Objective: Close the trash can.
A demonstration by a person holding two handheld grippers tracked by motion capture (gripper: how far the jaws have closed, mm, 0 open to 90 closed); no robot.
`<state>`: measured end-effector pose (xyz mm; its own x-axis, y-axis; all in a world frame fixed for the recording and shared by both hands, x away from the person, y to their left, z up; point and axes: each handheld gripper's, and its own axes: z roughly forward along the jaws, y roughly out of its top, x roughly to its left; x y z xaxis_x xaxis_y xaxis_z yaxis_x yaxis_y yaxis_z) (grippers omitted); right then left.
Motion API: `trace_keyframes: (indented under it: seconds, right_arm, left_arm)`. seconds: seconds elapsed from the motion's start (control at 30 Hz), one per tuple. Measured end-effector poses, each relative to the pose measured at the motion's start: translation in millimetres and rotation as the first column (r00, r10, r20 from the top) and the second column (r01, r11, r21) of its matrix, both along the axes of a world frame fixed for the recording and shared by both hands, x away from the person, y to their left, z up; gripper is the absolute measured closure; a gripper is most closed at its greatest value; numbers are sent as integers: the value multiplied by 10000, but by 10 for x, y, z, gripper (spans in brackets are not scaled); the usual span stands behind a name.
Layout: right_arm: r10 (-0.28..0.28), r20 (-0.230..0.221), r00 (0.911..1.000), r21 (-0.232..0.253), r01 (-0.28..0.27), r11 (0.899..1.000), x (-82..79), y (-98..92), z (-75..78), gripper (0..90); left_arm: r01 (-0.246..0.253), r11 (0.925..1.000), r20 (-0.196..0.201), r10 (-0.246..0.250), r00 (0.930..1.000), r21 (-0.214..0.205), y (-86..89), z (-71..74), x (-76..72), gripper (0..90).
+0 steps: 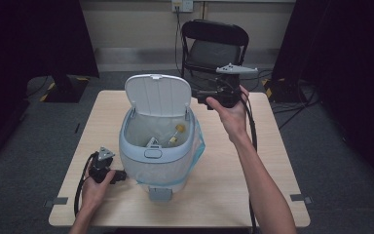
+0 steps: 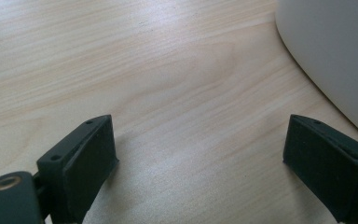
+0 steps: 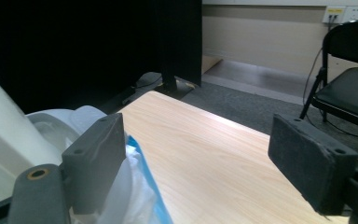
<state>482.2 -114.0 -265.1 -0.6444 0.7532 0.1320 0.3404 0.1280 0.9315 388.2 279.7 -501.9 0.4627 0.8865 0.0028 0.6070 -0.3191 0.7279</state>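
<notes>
Bin [image 1: 157, 146] stands mid-table, nearer the front edge, lid [image 1: 158, 94] tipped up, blue liner [image 1: 198, 146] spilling over its right side. Your left gripper [image 1: 111, 171] rests low by the front-left corner, just beside the bin wall, jaws wide, empty. Your right gripper [image 1: 213, 96] hovers beside the lid toward the back edge, jaws wide, empty.

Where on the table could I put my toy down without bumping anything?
The table is bare to the right of the trash bin, and along the back left corner beside its open lid. It is crowded at the front left, where the left gripper rests by the bin, and behind it, where the right gripper hovers.
</notes>
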Motion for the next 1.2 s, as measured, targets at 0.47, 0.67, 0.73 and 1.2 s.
trace_keyframes:
  seconds: [0.47,0.67,0.73,1.2]
  right_arm:
    - [632,146,9979,14,-632,9980,-74,52,32,285]
    - [802,212,9966,45,-803,9968,-106,55,31,310]
    - [906,214,9957,108,-909,9958,-115,58,30,309]
    - [1380,389,9897,-67,-1378,9904,-225,124,25,289]
  left_arm:
    - [23,10000,-4,-23,10000,34,2,1,0,86]
    - [17,10000,-2,-17,10000,43,2,1,1,85]
    - [-3,10000,4,3,10000,14,0,0,1,84]
    - [14,10000,-2,-14,10000,34,1,0,1,85]
